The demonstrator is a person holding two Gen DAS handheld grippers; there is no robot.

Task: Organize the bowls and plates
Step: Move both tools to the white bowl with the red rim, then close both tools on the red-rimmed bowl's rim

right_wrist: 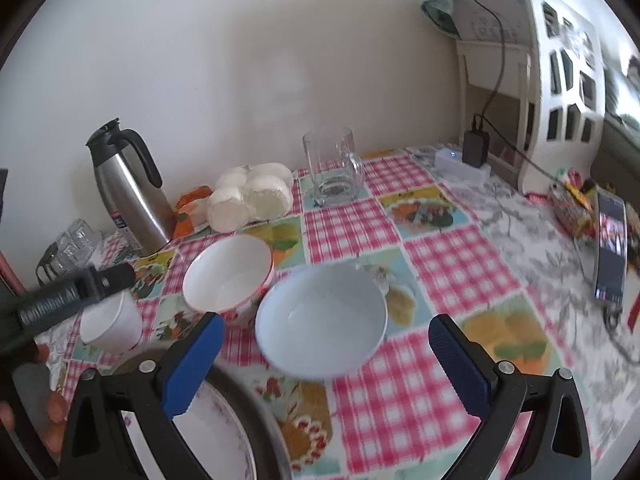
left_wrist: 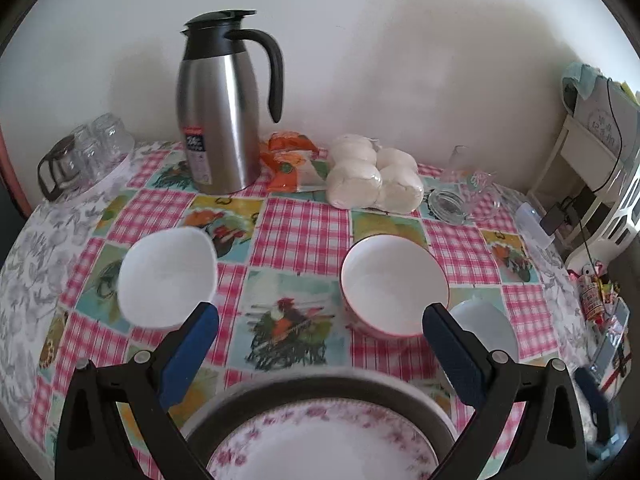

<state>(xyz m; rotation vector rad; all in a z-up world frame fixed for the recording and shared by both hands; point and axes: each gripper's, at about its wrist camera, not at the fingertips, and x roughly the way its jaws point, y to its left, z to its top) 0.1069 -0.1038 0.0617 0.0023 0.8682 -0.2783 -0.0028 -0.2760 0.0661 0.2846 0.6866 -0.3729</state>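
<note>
Pink gingham and rooster squares cover the tablecloth (left_wrist: 304,236) where the dishes sit. At far left in the left wrist view a cluster of upturned glasses (left_wrist: 86,152) stands by the wall, then the steel thermos jug (left_wrist: 218,116), an orange packet (left_wrist: 290,160) and a bag of white buns (left_wrist: 374,176), with a glass lid (left_wrist: 446,204) lying further right.

Nearer, a plain white bowl (left_wrist: 168,276) sits upright just beyond the left finger of the left gripper (left_wrist: 320,354), whose jaws are spread wide and grasp nothing. Right of centre stands a red-rimmed bowl (left_wrist: 394,282), and just beside it, partly behind the right finger, a pale blue bowl (left_wrist: 488,330). Below the gripper, at the near table edge, a floral plate (left_wrist: 320,440) lies on a dark-rimmed plate (left_wrist: 320,386).

In the right wrist view the white bowl (right_wrist: 112,326) is at left, partly behind the other tool; the red-rimmed bowl (right_wrist: 228,276) comes next, almost touching the pale blue bowl (right_wrist: 320,320), which lies between the fingers of the right gripper (right_wrist: 326,358) and ahead of them. Its jaws are released, well apart, clear of the bowl. A glass mug (right_wrist: 334,170) stands behind, and a phone (right_wrist: 610,248) lies at far right
</note>
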